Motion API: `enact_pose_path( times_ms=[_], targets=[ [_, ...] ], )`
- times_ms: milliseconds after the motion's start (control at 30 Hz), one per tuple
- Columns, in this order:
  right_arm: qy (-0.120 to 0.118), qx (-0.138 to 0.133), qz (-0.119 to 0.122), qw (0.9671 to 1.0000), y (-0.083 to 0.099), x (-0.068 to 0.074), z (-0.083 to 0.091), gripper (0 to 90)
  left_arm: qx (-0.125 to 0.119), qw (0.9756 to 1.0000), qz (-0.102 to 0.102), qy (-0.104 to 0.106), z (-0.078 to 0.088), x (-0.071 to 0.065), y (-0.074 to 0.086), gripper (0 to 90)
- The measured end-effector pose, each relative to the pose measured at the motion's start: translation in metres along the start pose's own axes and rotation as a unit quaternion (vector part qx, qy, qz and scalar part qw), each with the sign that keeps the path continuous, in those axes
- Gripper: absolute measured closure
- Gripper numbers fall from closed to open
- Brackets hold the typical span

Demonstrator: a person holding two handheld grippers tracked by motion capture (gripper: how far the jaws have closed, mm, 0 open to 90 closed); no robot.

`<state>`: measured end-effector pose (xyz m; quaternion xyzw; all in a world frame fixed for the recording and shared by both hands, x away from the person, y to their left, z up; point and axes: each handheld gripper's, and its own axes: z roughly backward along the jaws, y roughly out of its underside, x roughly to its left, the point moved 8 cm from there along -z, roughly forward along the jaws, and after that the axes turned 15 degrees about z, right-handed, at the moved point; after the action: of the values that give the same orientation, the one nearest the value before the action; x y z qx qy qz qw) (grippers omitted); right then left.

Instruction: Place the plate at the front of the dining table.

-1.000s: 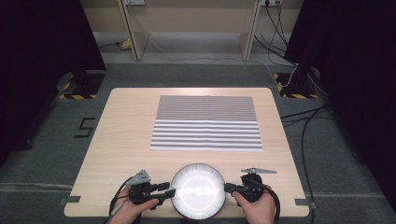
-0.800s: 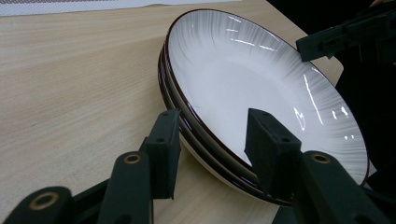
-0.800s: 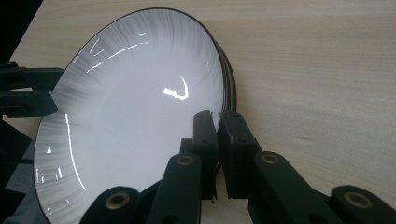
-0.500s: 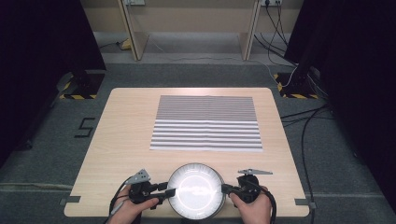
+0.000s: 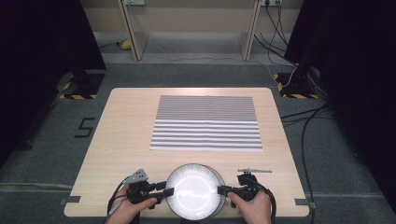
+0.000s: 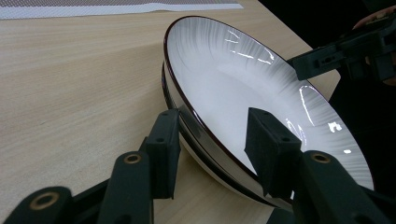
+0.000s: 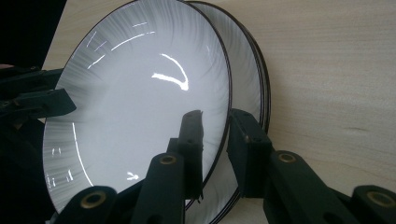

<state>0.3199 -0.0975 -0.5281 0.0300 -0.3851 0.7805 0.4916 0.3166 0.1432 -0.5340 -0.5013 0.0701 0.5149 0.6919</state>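
Note:
A stack of white plates [image 5: 195, 191] with dark rims lies at the near edge of the table, between my two grippers. My left gripper [image 5: 168, 191] straddles the stack's left rim. In the left gripper view, one pad [image 6: 163, 140] lies against the outside of the stack [image 6: 243, 79] and the other rests inside the top plate, so it is shut on the stack. My right gripper [image 5: 222, 190] straddles the top plate's [image 7: 140, 107] rim. Its jaws [image 7: 215, 119] have just been opening, and a small gap separates the pads from the rim between them.
A grey-and-white striped placemat [image 5: 205, 123] lies flat in the middle of the wooden table [image 5: 121, 140]. Cables and black stands with hazard-striped bases stand on the floor to the left and right of the table. A desk frame stands beyond its far edge.

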Motion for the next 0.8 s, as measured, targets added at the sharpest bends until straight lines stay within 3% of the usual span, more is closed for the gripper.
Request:
enact_pose_path(
  times_ms=[67, 200, 467, 567, 800],
  targets=[
    [-0.007, 0.006, -0.012, 0.9999, 0.0017, 0.0018, -0.0027, 72.7, 0.0, 1.0, 0.0, -0.002, 0.0005, 0.0001, -0.0003, 55.5],
    [-0.005, 0.006, -0.004, 1.0, 0.0028, 0.0037, -0.0039, 71.2, -0.001, 1.0, 0.002, -0.003, -0.0003, -0.0001, 0.0004, 56.7],
    [-0.015, -0.027, -0.037, 0.9988, 0.0038, 0.0028, -0.0036, 68.6, 0.01, 0.9999, 0.012, 0.004, -0.006, -0.0024, 0.0066, 59.1],
    [-0.026, -0.04, -0.052, 0.9975, 0.0054, -0.0003, -0.003, 75.0, 0.007, 0.9999, 0.01, 0.005, -0.0057, -0.002, 0.0053, 61.1],
    [-0.018, -0.027, -0.036, 0.9988, 0.0045, -0.0026, -0.0035, 79.6, 0.01, 0.9999, 0.011, 0.004, -0.0069, -0.0003, 0.0008, 63.4]
  ],
)
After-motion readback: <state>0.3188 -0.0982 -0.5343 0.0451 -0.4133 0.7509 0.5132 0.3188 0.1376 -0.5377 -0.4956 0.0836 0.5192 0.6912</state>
